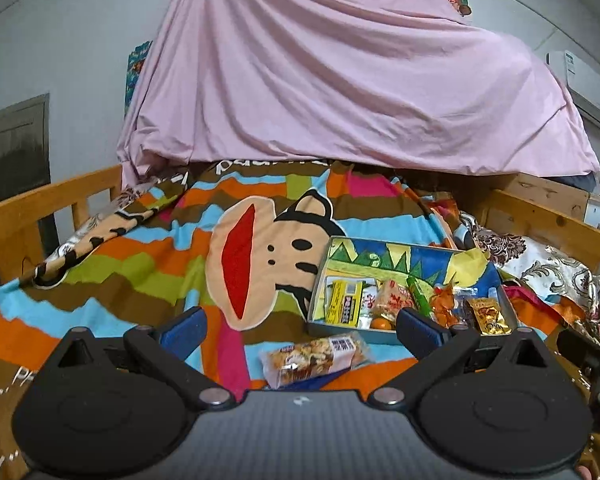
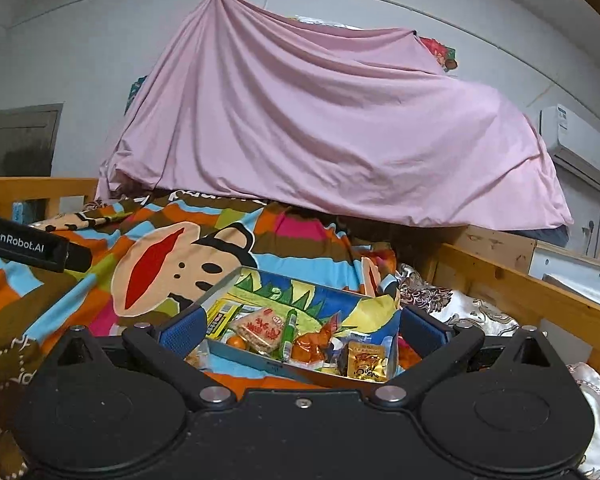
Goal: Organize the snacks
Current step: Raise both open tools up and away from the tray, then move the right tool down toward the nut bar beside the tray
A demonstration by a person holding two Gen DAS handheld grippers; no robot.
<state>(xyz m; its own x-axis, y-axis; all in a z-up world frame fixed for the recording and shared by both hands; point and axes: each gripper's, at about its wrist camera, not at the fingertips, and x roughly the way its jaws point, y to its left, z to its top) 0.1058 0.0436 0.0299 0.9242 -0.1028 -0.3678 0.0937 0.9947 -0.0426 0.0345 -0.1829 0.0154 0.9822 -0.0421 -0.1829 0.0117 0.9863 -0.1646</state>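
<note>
Both grippers, left (image 1: 300, 330) and right (image 2: 300, 334), gape wide and empty near the snack box (image 1: 350, 326), a side bar (image 2: 24, 246) reading "GenRobot.AI".

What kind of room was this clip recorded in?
Most likely a bedroom: the snack box sits on a cartoon monkey blanket spread over a bed with wooden rails, a pink sheet hangs behind, and an air conditioner is on the wall.

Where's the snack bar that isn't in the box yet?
In the left wrist view the snack bar lies on the blanket, just in front of the box, between the open left gripper fingers.
</note>
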